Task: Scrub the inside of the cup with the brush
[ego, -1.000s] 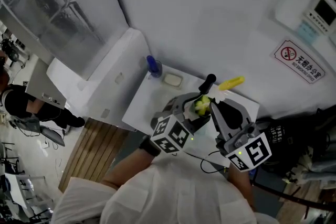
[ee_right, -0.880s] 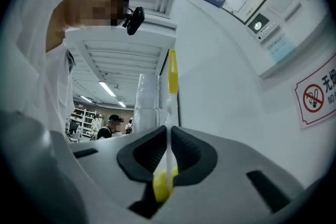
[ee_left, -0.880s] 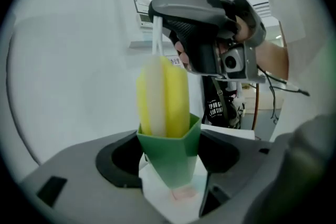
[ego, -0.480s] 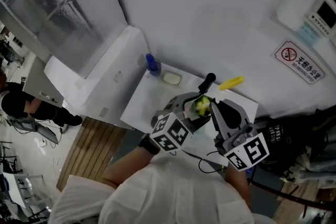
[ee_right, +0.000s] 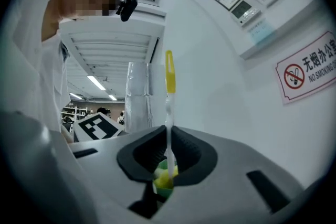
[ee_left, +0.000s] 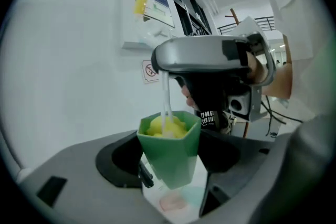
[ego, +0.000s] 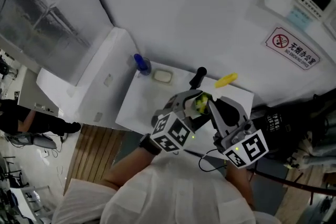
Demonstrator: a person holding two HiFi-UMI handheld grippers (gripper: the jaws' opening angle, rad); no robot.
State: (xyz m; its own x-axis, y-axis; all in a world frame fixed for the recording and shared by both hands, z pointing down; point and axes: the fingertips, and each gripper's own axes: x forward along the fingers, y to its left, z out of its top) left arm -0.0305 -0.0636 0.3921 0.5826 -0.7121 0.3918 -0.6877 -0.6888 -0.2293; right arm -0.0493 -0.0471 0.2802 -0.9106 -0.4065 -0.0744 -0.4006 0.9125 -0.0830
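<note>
two grippers: left gripper [ee_left: 171, 166] and right gripper [ee_right: 168, 159] meet above the white table [ego: 139, 105].
left jaws: spread wide, clamping the green cup [ee_left: 169, 148] from both sides, off the table.
right jaws: pinched on the brush [ee_right: 169, 113] by its thin clear handle.
brush head: yellow, down inside the cup's mouth.
wall sign [ee_right: 307, 68]: red no-smoking symbol, "no smoking" under chinese characters.
</note>
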